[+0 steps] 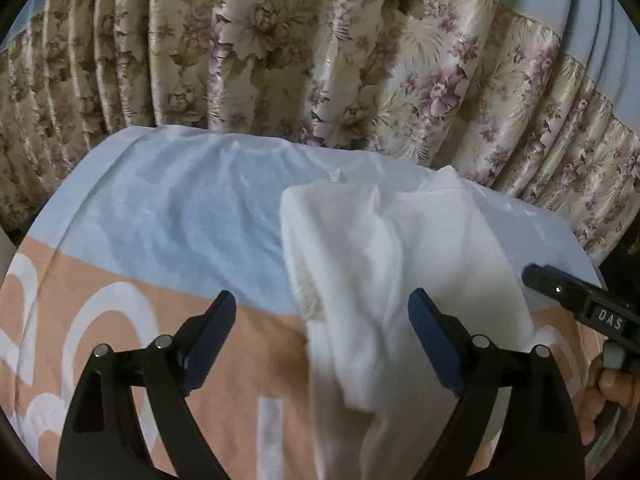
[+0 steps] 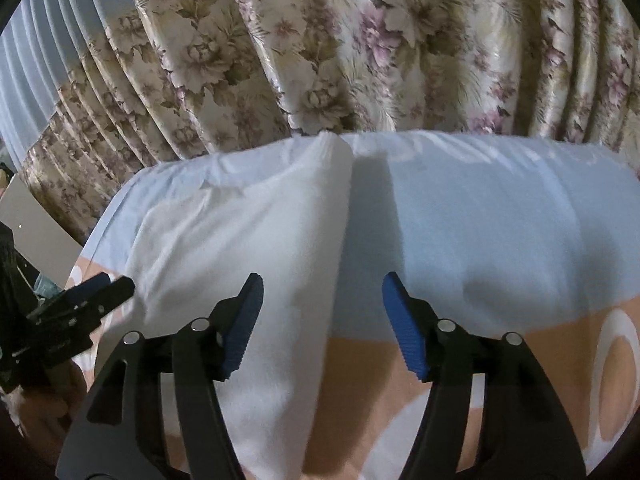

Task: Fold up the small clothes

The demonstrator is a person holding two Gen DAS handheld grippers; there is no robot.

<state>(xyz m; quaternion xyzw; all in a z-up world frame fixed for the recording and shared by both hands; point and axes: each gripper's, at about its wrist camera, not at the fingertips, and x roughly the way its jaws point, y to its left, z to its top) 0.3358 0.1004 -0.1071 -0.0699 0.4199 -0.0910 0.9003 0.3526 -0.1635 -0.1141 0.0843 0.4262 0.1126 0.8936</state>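
A white garment lies folded into a long strip on the bed cover, running from the far edge toward me. My left gripper hovers open just above its near left part, nothing between the blue pads. In the right wrist view the same white garment fills the left half. My right gripper stands open over its right edge, holding nothing. The right gripper's black tip shows at the right of the left wrist view, and the left gripper shows at the left of the right wrist view.
The cover is pale blue at the far part and peach with large white shapes near me. A floral pleated curtain hangs close behind the bed's far edge. A hand grips the right tool's handle. A grey board stands at far left.
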